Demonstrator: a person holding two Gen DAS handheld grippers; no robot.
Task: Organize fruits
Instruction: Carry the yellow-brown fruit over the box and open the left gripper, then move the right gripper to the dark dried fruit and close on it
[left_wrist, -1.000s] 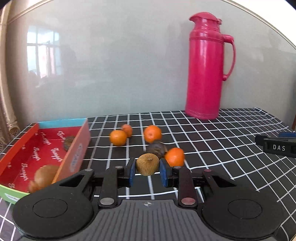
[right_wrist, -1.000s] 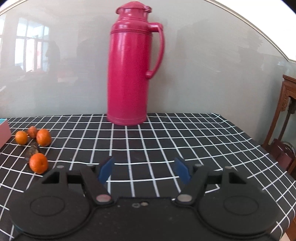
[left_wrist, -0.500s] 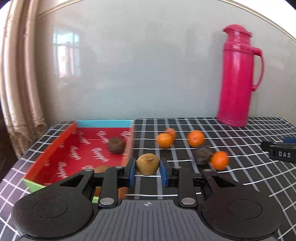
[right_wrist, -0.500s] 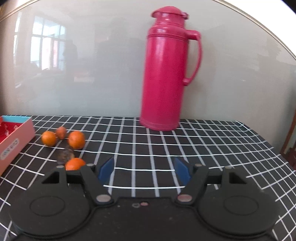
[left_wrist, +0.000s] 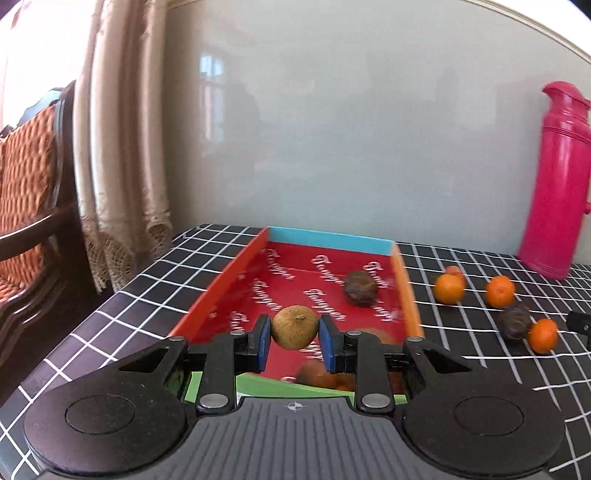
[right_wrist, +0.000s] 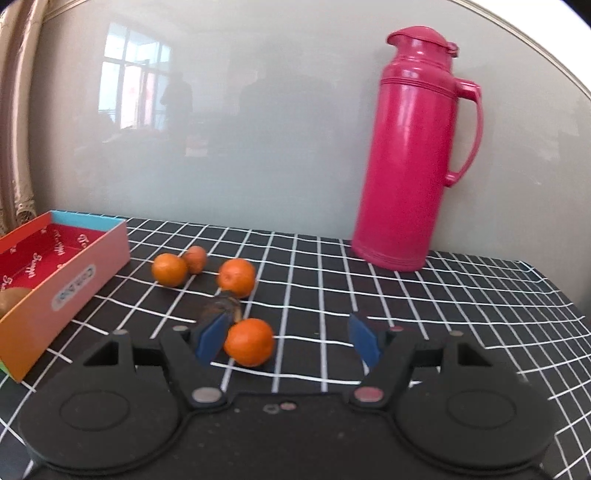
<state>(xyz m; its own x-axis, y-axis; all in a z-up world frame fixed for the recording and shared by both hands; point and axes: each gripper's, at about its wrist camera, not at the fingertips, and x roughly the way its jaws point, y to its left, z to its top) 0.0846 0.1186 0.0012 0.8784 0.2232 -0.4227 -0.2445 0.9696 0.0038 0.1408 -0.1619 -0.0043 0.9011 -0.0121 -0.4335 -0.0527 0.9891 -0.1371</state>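
Black grid-cloth table w/ red box (left_wrist: 226, 288) at left. Left gripper (left_wrist: 294, 342) clamped a tan fruit (left_wrist: 294, 327) above the box. Right gripper (right_wrist: 287, 340) gaped wide by an orange (right_wrist: 248, 342), poss. touching. Risk: fruit dropped high could bounce out; oranges might roll.

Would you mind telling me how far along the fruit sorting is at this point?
Partly done. A dark fruit already lies in the red box, with other fruit half hidden at its near end. The left hand-held gripper holds a tan fruit above the box. Four oranges, such as the nearest one, and another dark fruit remain on the tablecloth. The right hand-held gripper is open near them.
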